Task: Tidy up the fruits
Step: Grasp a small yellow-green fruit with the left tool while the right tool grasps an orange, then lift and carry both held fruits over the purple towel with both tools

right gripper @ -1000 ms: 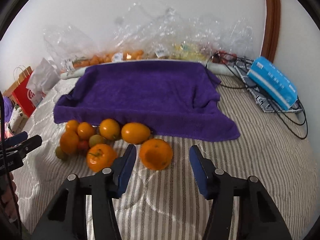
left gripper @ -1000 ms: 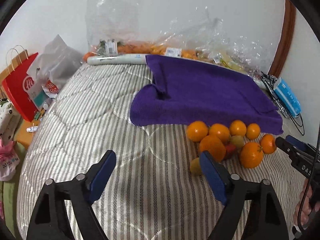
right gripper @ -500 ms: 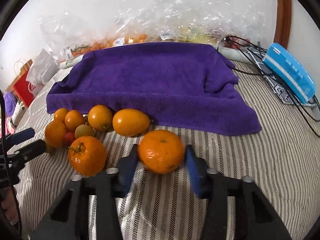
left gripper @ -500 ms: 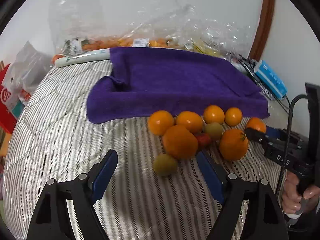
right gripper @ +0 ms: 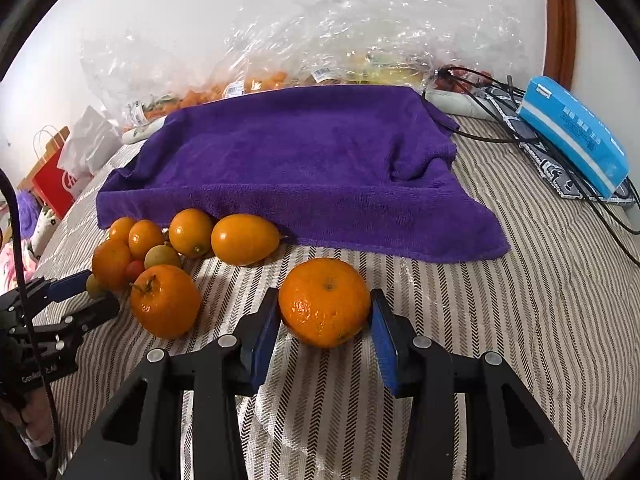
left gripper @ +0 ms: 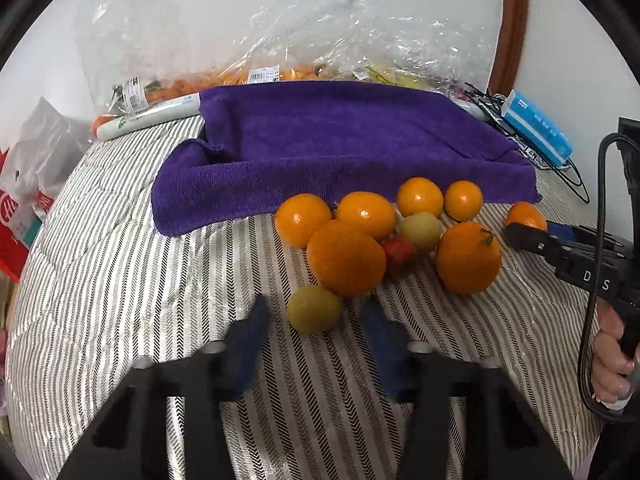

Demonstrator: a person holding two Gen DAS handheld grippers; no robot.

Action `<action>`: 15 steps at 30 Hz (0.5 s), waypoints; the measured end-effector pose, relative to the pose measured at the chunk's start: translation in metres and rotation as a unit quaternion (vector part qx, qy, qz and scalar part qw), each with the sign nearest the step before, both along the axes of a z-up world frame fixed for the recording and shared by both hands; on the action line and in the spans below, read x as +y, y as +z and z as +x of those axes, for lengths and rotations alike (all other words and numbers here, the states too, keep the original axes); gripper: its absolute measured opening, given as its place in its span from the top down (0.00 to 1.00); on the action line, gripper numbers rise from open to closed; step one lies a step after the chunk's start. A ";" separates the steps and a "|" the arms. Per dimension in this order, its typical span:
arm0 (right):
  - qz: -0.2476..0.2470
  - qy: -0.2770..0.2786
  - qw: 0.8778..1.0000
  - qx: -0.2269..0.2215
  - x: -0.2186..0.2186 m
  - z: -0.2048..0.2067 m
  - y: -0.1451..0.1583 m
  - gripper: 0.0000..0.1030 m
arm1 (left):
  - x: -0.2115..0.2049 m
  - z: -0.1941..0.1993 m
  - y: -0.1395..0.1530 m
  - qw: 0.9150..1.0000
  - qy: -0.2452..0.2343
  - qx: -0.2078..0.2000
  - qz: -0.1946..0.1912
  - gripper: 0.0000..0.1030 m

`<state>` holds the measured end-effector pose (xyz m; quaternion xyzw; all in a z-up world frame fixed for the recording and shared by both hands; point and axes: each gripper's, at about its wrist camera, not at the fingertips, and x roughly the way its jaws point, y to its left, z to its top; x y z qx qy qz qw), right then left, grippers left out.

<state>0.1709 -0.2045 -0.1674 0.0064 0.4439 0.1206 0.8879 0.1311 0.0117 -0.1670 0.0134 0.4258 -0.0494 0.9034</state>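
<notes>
A pile of oranges (left gripper: 346, 258) with a small red fruit (left gripper: 400, 250) lies on the striped bedcover in front of a purple towel (left gripper: 340, 148). At the pile's near edge sits a small yellow-green fruit (left gripper: 314, 308). My left gripper (left gripper: 316, 320) straddles it, jaws closing and blurred, with a thin gap still showing at each pad. Apart from the pile, a single orange (right gripper: 324, 302) rests on the cover with my right gripper (right gripper: 325, 308) shut on it, both blue pads pressed to its sides. The purple towel (right gripper: 300, 160) lies just beyond.
Clear plastic bags of produce (left gripper: 280, 60) line the wall behind the towel. A blue tissue pack (right gripper: 576, 136) and black cables (right gripper: 500, 136) lie at the right. A red paper bag (right gripper: 52, 184) and a grey bag stand off the bed's left side.
My left gripper moved in on the pile and its jaws narrowed around the small yellow-green fruit. My right gripper sank and closed on the lone orange.
</notes>
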 end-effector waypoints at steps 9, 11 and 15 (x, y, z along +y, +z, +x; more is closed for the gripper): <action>0.004 0.003 1.000 -0.003 0.001 -0.001 0.000 0.58 | 0.000 0.001 0.000 1.000 -0.001 0.000 -0.005 0.75; 0.004 0.004 1.000 -0.004 0.001 -0.002 0.000 0.58 | 0.001 0.002 0.000 1.000 0.002 0.000 -0.011 0.75; 0.009 0.008 1.000 -0.008 0.001 -0.004 0.001 0.58 | 0.004 0.001 0.001 1.000 0.000 -0.001 -0.027 0.75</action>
